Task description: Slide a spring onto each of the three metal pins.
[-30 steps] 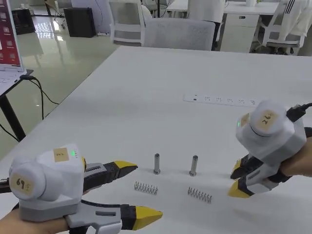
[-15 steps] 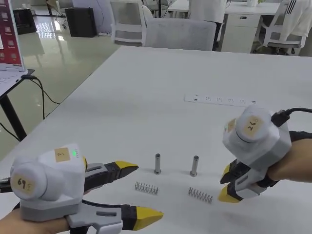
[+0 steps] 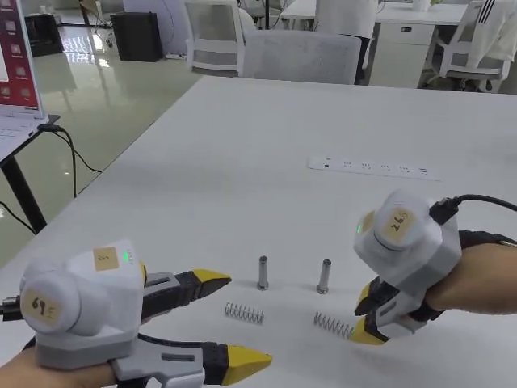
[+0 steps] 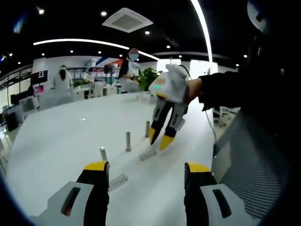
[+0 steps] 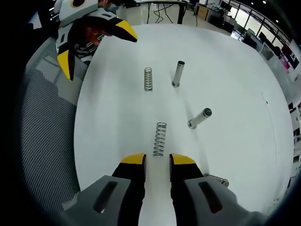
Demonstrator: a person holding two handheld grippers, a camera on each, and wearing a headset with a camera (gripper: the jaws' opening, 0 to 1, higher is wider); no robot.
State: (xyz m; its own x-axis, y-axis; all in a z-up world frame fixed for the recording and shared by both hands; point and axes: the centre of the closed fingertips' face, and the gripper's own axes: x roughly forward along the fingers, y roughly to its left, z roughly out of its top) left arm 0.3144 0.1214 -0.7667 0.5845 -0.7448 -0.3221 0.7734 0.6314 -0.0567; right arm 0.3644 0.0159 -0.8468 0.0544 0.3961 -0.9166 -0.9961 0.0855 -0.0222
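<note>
Two upright metal pins (image 3: 262,272) (image 3: 325,276) stand on the white table (image 3: 242,162). One spring (image 3: 244,314) lies flat in front of the left pin, and a second spring (image 3: 331,324) lies in front of the right pin. My right gripper (image 3: 363,322) is open with a narrow gap, its yellow tips at that second spring's right end. In the right gripper view that spring (image 5: 160,138) lies just ahead of my right gripper (image 5: 157,160), and a third spring (image 5: 216,179) rests beside it. My left gripper (image 3: 234,318) hovers wide open at the near left, holding nothing. The left gripper view holds three pins (image 4: 128,141).
A white power strip (image 3: 376,168) lies further back on the table. A laptop (image 3: 12,73) sits on a side desk at the left, with a cable hanging. Chairs (image 3: 299,56) stand past the far edge. A mesh chair (image 5: 51,141) is at the near table edge.
My right gripper has moved left and down, from beside the right pin to the right spring's end. The left gripper has stayed where it was, still open.
</note>
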